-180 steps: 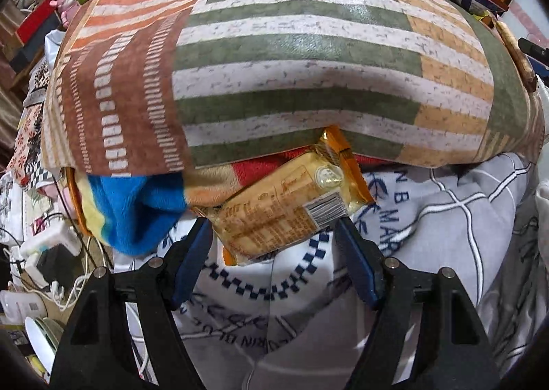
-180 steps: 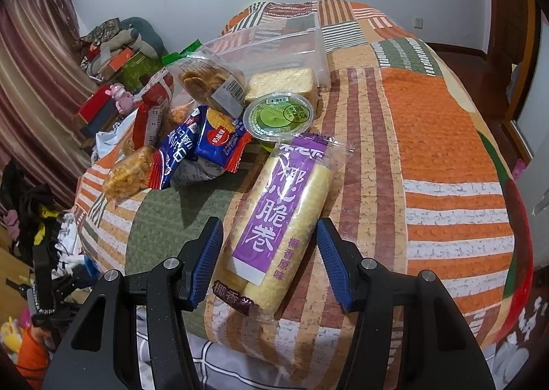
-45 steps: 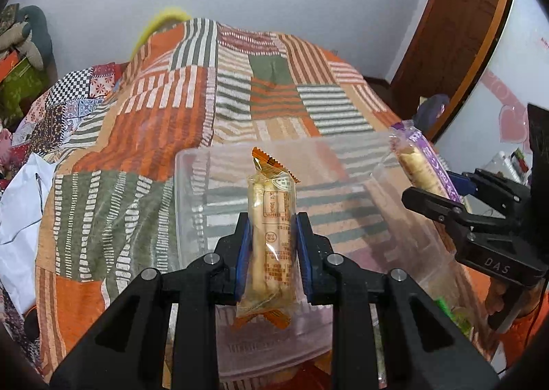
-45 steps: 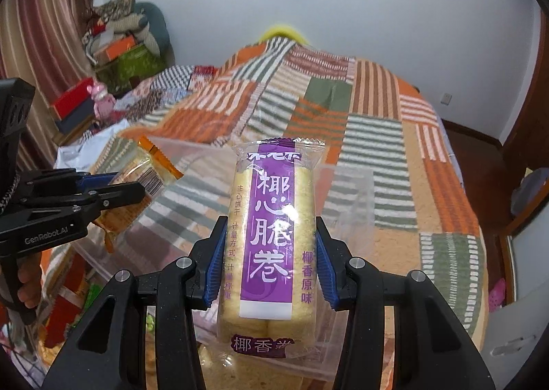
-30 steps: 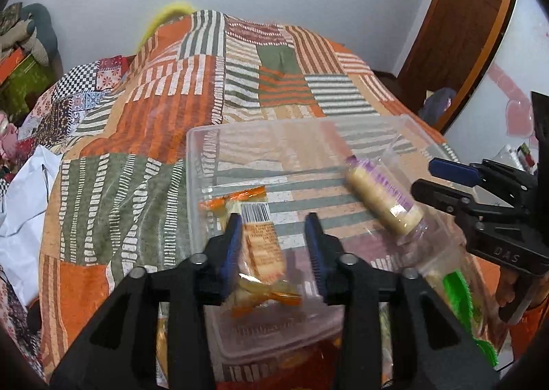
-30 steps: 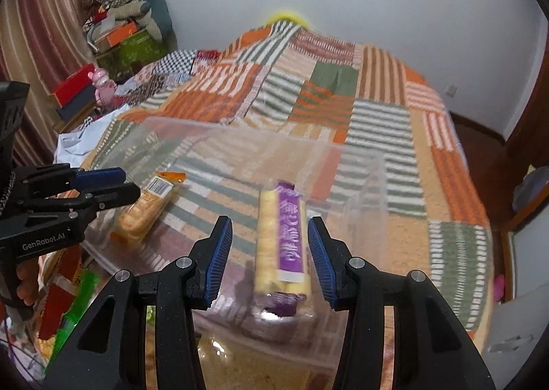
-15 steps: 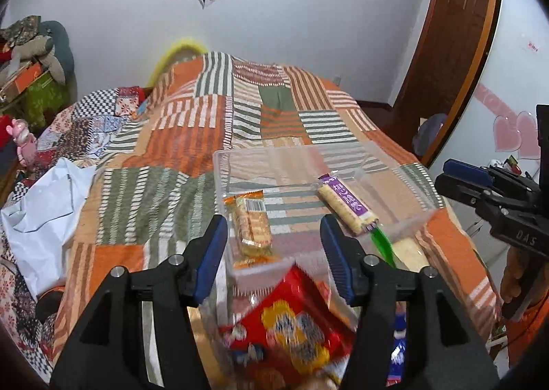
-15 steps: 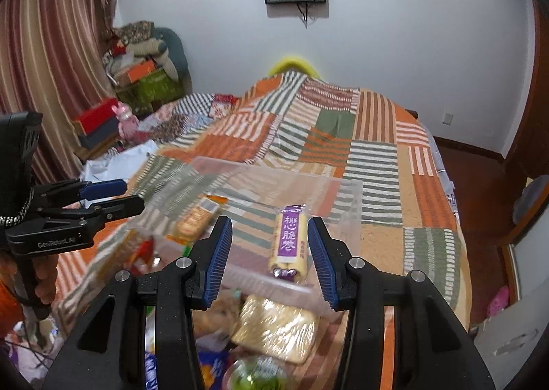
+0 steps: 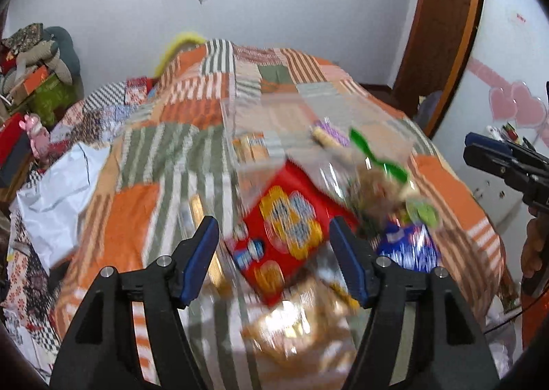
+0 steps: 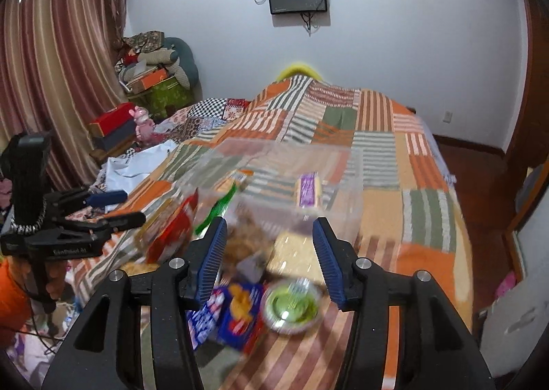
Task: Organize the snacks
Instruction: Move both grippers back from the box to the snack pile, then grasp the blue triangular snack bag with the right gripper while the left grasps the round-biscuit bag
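Both tools empty, jaws apart, pulled back since packets dropped in bin (image 10: 274,163)

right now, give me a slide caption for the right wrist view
Open right gripper above loose snacks; purple wafer pack lies in the clear bin on the striped quilt.

The left gripper (image 9: 274,257) fills the view from six o'clock, its blue-padded jaws spread wide and empty. Between them, blurred, lies a red snack bag with yellow print (image 9: 284,228) on the orange-and-green striped patchwork quilt (image 9: 164,156). Toward one o'clock from it sits a clear plastic storage box (image 9: 308,122) holding a purple-labelled roll packet (image 9: 327,135). A blue foil packet (image 9: 408,245) lies at four o'clock. The right gripper (image 9: 497,160) enters at three o'clock.
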{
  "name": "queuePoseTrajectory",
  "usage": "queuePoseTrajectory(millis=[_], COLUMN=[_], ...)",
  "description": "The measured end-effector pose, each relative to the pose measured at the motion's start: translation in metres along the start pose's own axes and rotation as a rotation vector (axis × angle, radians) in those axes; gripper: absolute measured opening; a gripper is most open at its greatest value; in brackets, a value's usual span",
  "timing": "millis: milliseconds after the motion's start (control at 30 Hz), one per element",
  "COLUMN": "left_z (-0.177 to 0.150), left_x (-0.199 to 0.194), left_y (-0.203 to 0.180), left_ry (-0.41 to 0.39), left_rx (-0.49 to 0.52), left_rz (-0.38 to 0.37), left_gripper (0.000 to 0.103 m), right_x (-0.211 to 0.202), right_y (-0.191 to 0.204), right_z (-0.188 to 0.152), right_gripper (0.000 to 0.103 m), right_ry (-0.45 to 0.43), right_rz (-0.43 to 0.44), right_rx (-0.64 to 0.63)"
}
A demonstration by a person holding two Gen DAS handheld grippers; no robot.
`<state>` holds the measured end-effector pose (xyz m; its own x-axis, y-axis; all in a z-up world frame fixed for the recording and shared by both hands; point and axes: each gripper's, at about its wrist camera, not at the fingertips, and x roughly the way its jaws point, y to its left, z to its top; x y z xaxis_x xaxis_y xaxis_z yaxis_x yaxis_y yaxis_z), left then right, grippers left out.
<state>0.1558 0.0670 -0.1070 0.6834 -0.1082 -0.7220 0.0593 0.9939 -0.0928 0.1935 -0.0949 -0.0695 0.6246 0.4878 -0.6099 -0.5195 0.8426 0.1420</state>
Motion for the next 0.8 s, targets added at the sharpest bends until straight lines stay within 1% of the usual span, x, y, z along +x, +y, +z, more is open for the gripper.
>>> queuePoseTrajectory(millis=[133, 233, 333, 467, 567, 633, 733, 800], left_z=[-0.025, -0.039, -0.046, -0.050, -0.052, -0.055, -0.063, -0.068], left_x=[0.002, 0.004, 0.008, 0.020, 0.022, 0.022, 0.018, 0.015], left_y=[-0.003, -0.002, -0.004, -0.005, -0.004, -0.003, -0.003, -0.006], left_ry=[0.051, 0.068, 0.074, 0.096, 0.076, 0.067, 0.056, 0.065], left_rx=[-0.017, -0.029, -0.024, -0.026, -0.034, -0.048, -0.062, -0.053], left_rz=[-0.042, -0.057, -0.053, -0.073, -0.060, -0.066, -0.078, -0.083], left_gripper=[0.066, 0.066, 0.066, 0.066, 0.069, 0.069, 0.069, 0.069], right_x=[0.001, 0.003, 0.011, 0.026, 0.035, 0.039, 0.041, 0.040], right_y=[0.004, 0.011, 0.018, 0.028, 0.032, 0.032, 0.031, 0.033], right_z=[-0.019, -0.030, -0.038, -0.048, -0.054, -0.057, -0.060, -0.061], right_gripper=[0.049, 0.049, 0.050, 0.052, 0.052, 0.052, 0.057, 0.060], right_ry=[0.023, 0.038, 0.058, 0.087, 0.112, 0.127, 0.134, 0.139], right_rz=[0.033, 0.042, 0.045, 0.044, 0.049, 0.057, 0.056, 0.062], right_rx=[0.037, 0.045, 0.041, 0.021, 0.017, 0.023, 0.026, 0.027])
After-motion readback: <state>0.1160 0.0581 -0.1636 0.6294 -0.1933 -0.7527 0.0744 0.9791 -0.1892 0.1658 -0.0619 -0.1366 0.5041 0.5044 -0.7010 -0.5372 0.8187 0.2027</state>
